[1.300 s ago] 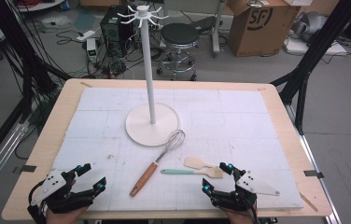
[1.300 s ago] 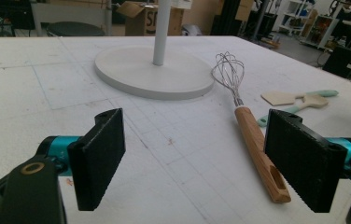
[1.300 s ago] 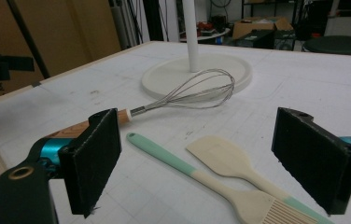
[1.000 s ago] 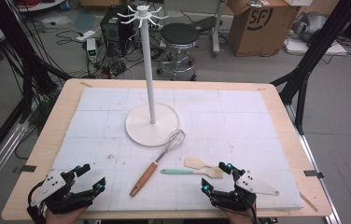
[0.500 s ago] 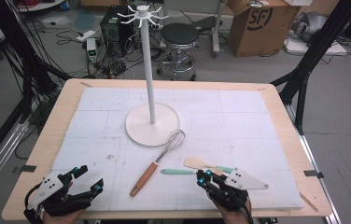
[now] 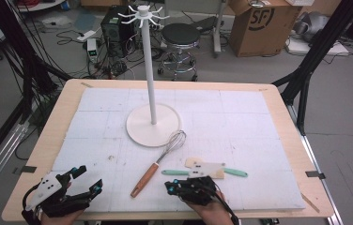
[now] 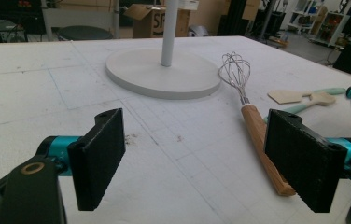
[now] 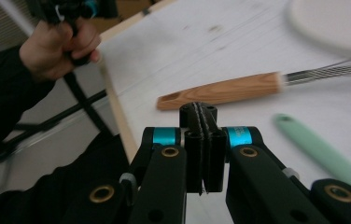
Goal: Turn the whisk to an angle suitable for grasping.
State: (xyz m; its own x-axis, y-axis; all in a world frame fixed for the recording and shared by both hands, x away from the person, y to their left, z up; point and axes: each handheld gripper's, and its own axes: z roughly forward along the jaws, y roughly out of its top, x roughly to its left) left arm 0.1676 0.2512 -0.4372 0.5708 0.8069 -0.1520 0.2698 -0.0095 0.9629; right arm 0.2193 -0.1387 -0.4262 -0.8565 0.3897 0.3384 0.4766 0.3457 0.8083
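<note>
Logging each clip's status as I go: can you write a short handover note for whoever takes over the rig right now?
Left gripper: open, nothing between its fingers, at the table's near left edge.
Right gripper: fingers have just closed, shut on nothing, beside the spatula's green handle.
Whisk and spatula lie flat in front of the white stand.
Done: nothing picked up.
Left: probably grasping a utensil, perhaps to hang it on the stand.

The room light is even and fairly bright from overhead, so my white table pad (image 6: 259, 122) shows only faint, soft shadows and no hard glare. From above, the picture is soft and grainy. My left claw's view is sharp up close. My right claw's view smears the whisk (image 8: 257, 86) and far background.
</note>
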